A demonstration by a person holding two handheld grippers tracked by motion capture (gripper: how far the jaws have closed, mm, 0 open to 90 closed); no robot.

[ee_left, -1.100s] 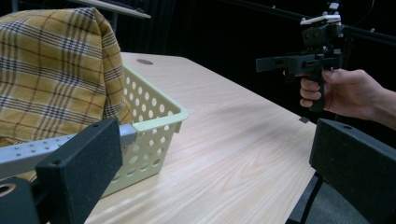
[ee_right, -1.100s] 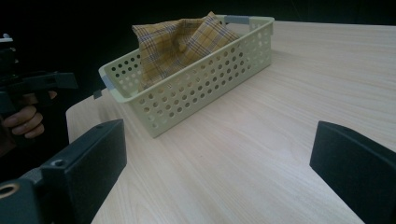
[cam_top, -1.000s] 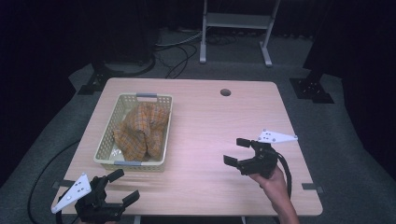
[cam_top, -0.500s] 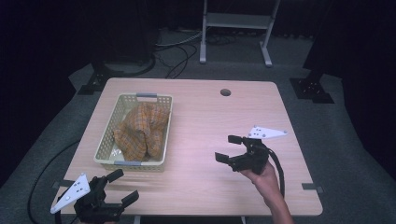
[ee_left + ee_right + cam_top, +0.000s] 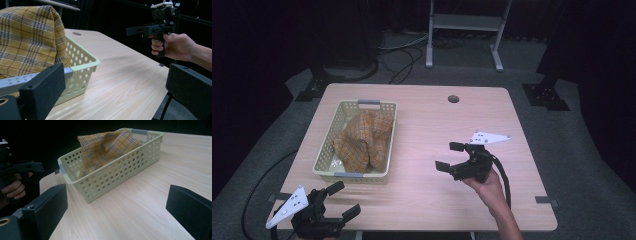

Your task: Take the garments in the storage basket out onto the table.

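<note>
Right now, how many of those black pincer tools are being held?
2. The left gripper hangs open at the table's near left edge; the right gripper hovers open over the right half, facing the basket.

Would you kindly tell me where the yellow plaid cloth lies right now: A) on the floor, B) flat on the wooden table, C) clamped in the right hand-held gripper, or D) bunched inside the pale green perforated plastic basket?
D: the yellow plaid cloth sits bunched inside the pale green perforated plastic basket, apart from both hand-held grippers.
</note>
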